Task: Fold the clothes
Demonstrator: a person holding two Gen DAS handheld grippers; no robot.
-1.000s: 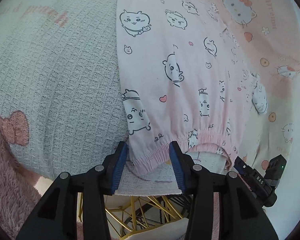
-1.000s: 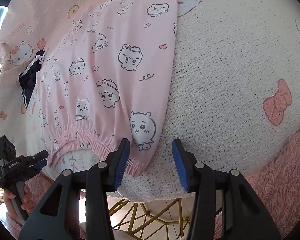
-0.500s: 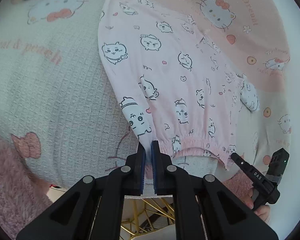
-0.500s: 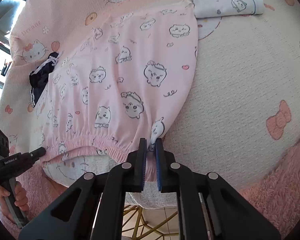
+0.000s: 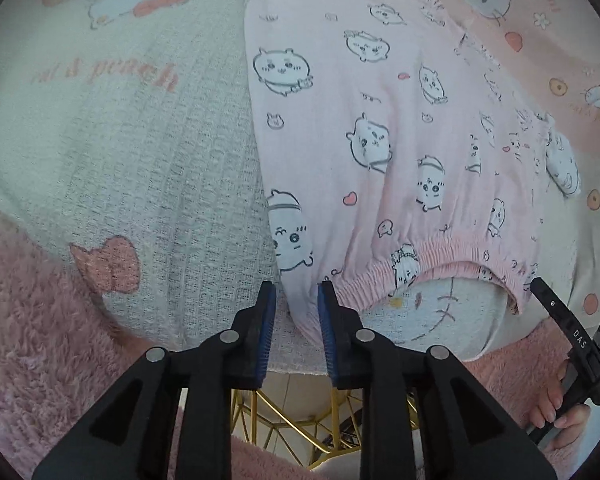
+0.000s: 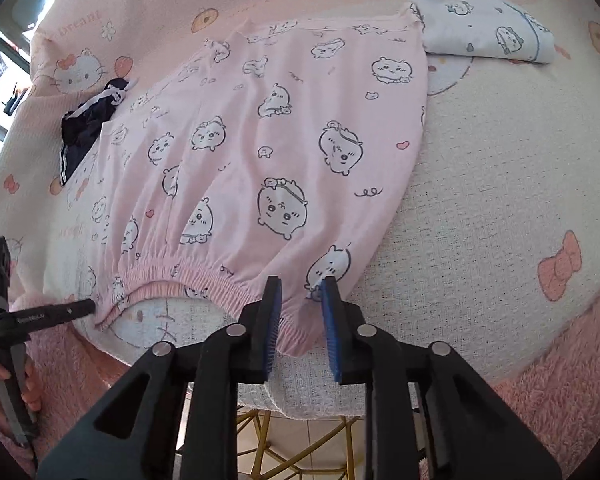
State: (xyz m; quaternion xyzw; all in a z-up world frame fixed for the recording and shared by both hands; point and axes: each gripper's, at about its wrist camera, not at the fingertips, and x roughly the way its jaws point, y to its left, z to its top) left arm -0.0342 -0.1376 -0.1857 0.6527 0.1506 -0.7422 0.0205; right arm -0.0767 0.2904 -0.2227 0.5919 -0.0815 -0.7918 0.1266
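Both hand-held grippers at rest with jaws parted.

The left gripper point(image 5: 296, 300) points forward, its two blue-padded fingers point(image 5: 267, 320) standing a moderate gap apart. The right gripper point(image 6: 300, 304) shows the same parted stance, blue pads point(image 6: 330, 320) facing each other. A hand point(image 5: 556, 412) grasps the right gripper's handle; another hand point(image 6: 4, 384) grasps the left one's.

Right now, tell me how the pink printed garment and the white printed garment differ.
The pink garment is spread flat and open; the white garment is folded into a compact bundle.
The pink garment reaches the near table edge, with its elastic hem between the right gripper fingers; the white garment lies at the far side, untouched.
The pink garment covers more of the blanket.
Both carry cartoon-character prints.
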